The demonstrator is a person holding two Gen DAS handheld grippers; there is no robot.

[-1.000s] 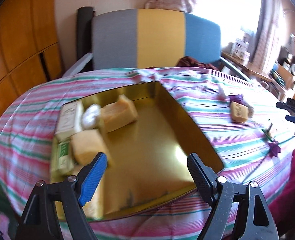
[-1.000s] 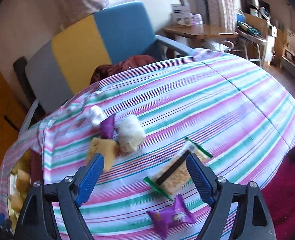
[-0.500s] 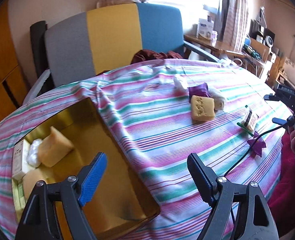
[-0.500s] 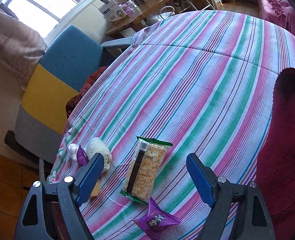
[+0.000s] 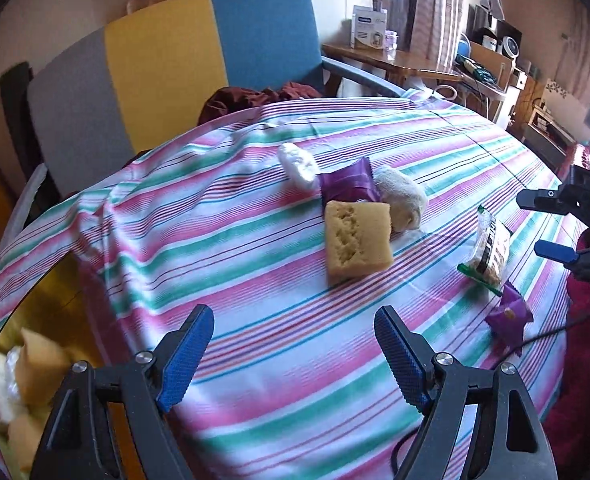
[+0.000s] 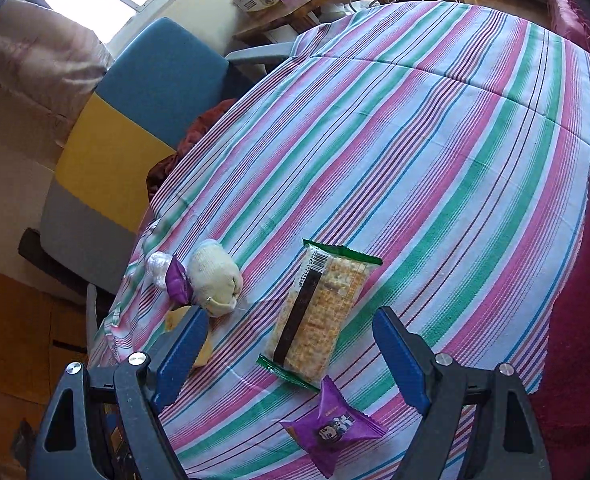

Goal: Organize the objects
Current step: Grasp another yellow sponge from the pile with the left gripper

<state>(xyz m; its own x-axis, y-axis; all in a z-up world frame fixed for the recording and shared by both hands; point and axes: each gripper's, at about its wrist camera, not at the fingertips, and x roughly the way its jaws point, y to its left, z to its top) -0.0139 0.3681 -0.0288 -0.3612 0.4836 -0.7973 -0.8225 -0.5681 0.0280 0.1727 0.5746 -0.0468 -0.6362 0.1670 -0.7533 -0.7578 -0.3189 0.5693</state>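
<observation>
The landmark here is the long clear-wrapped cracker packet with green sealed ends (image 6: 321, 312), which lies flat on the pink, green and white striped tablecloth (image 6: 435, 152). In the right wrist view the right gripper (image 6: 289, 354) hangs just short of it, jaws spread wide and grasping nothing, and the packet's near end sits in the gap between them. The packet's long axis runs up and away from that gripper, leaning a little to the right, so the jaws already stand roughly across its narrow width. Nearer than the packet, just off its near end, lies a small purple foil snack pouch (image 6: 333, 428). To the packet's left sits a cluster: a cream knitted ball (image 6: 215, 280), a second purple foil pouch (image 5: 347, 184), a white crumpled wad (image 5: 297, 162) and a tan sponge-like block (image 5: 355, 240). The left gripper (image 5: 293, 354) is likewise released and empty; from it the tan block lies straight ahead and the packet well off to the right. A gold metal tin (image 5: 35, 308), already holding similar pieces, is at its lower left, far from the packet. By my reading the right hand is much the nearer to the packet, while the left hand is better placed for the tan block.
</observation>
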